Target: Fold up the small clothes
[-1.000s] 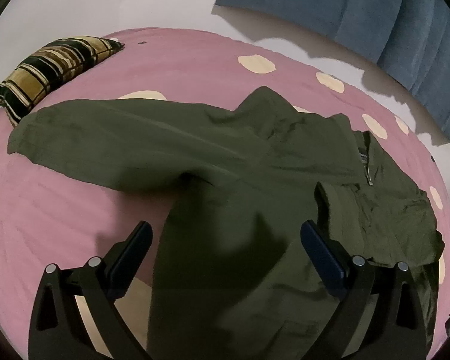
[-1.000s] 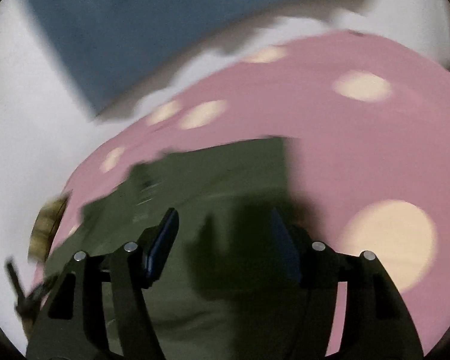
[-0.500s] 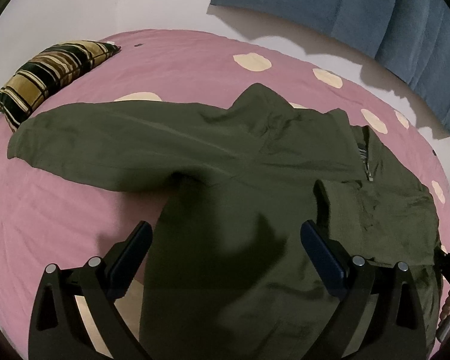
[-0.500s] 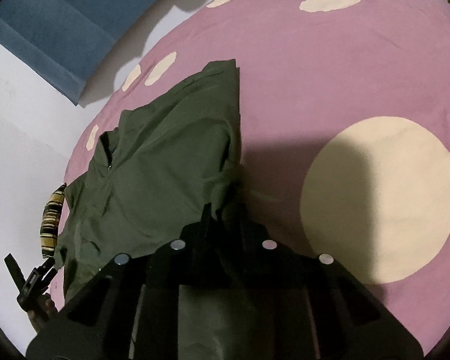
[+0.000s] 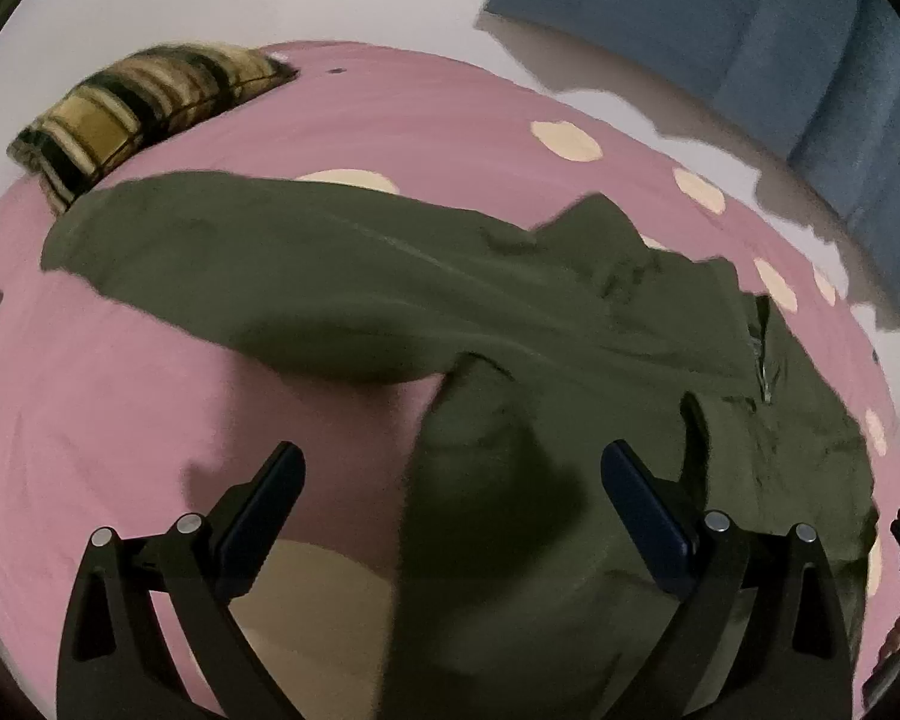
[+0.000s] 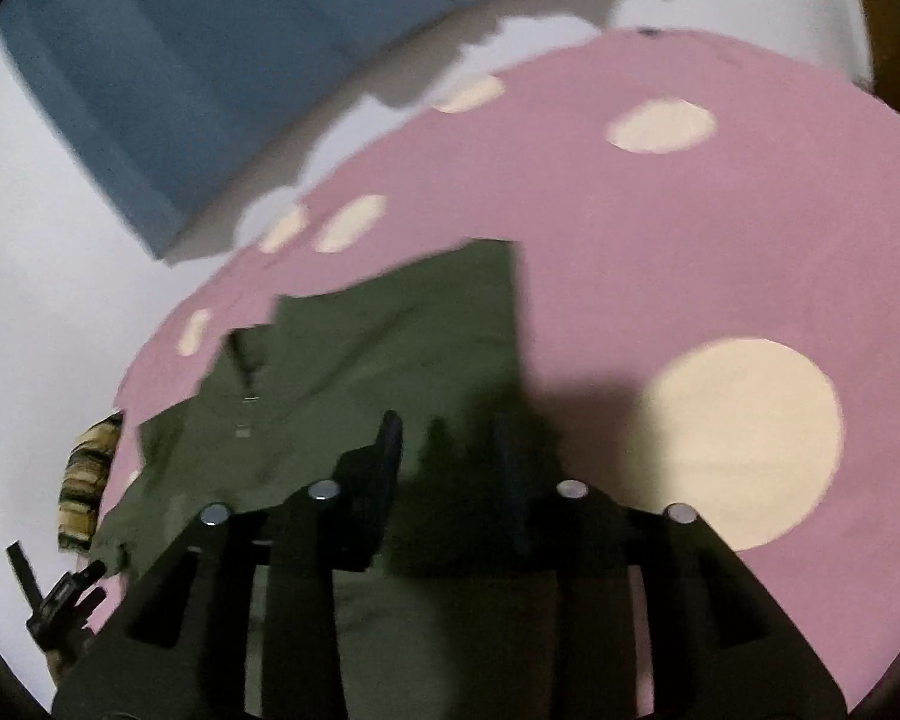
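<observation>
A dark olive green jacket [image 5: 510,324] lies spread on a pink bed cover [image 5: 120,408] with cream dots. One sleeve stretches to the left, and the zip collar is at the right. My left gripper [image 5: 453,480] is open and empty, hovering above the jacket's lower left side. In the right wrist view the jacket [image 6: 354,372] lies ahead and to the left. My right gripper [image 6: 447,450] is partly open, its jaws a narrow gap apart above the jacket's near edge, holding nothing that I can see.
A striped brown and black pillow [image 5: 132,102] lies at the bed's far left corner. Blue curtains [image 5: 720,18] hang on the white wall behind the bed. A large cream dot [image 6: 738,444] lies right of the right gripper.
The right gripper, shut half a second ago, has opened a little and lifted away from the jacket. The left gripper has shifted slightly to the left and stays open.
</observation>
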Motion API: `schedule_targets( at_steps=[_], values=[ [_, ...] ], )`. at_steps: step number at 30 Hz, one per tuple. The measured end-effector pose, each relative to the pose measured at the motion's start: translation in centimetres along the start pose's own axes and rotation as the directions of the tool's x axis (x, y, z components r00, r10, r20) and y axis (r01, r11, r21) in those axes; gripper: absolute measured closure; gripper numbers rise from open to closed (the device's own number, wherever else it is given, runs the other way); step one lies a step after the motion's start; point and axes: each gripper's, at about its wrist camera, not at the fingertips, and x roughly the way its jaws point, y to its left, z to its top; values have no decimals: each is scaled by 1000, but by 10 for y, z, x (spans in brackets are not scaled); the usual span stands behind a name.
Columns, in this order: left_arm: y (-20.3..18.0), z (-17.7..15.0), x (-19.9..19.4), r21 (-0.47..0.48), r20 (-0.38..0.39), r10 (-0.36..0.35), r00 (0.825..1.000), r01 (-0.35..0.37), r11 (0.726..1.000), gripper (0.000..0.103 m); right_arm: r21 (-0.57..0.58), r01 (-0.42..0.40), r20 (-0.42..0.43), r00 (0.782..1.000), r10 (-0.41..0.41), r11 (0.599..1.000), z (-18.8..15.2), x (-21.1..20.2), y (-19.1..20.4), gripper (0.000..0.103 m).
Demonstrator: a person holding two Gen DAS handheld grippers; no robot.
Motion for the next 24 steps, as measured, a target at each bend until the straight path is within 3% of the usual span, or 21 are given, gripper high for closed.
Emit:
schedule_targets(
  at_steps=[4,8,13,16,24],
  values=[
    [33,7,-7,-98,4,-42,999,42,994,5,-95,-94,-53,995,89,991,-11,16,52,56],
    [65,13,-8,-173,-13,-116,993,112,979,5,-171,-198,-170,971,169,965,-32,48,100,55],
    [123,31,-14,-254,36,-83,996,90,963,5,-238,-250,-269,945,183,939,-58,77,146,50],
    [171,43,-8,-367,43,-79,996,89,926,5,-269,-260,-300,938,176,927,-70,83,160,49],
    [271,72,24,-554,96,-192,977,213,805,5,-276,-236,-326,935,140,932,-84,91,166,48]
  ],
)
